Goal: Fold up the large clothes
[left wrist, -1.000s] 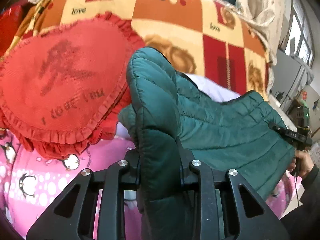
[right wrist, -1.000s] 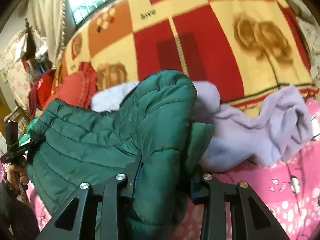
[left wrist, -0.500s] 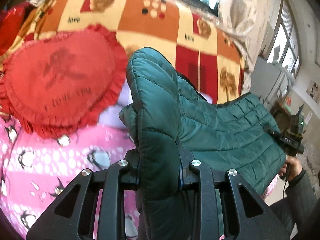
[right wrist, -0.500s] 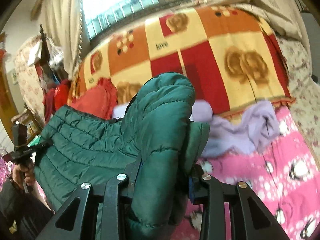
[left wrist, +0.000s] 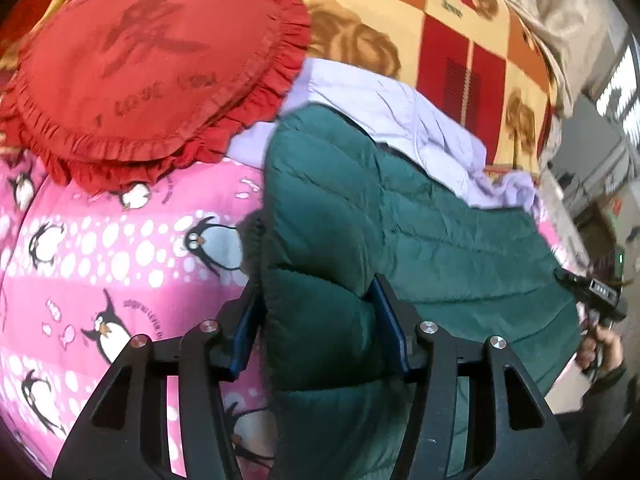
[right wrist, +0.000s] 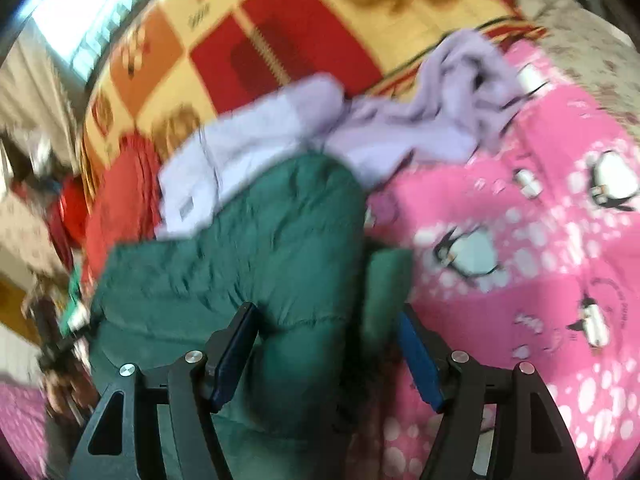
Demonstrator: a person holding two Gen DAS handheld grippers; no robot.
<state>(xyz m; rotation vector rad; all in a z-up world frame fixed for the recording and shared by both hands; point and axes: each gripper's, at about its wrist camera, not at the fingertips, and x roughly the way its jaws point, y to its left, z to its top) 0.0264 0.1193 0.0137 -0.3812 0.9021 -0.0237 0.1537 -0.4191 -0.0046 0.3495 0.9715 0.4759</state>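
Observation:
A dark green quilted jacket (left wrist: 420, 220) lies stretched across the pink penguin bedcover (left wrist: 100, 260). One end of it runs between the fingers of my left gripper (left wrist: 315, 286). Those jaws are opening, and the blue pads stand off the puffy fabric. In the blurred right wrist view the jacket's other end (right wrist: 240, 260) sits between the fingers of my right gripper (right wrist: 326, 314). Its jaws are opening too, with a gap at the right-hand pad. The left wrist view shows the other gripper and a hand (left wrist: 596, 300) at the jacket's far end.
A lilac garment (left wrist: 380, 100) lies crumpled behind the jacket and spreads out to the side (right wrist: 440, 112). A red frilled heart cushion (left wrist: 152, 68) rests on the bedcover at the left. A red, orange and cream checked blanket (left wrist: 460, 40) covers the back.
Both grippers' jaws have widened from a tight pinch on the jacket. The jacket has sunk from held up to lying on the bedcover. Both views have rolled, the right one more.

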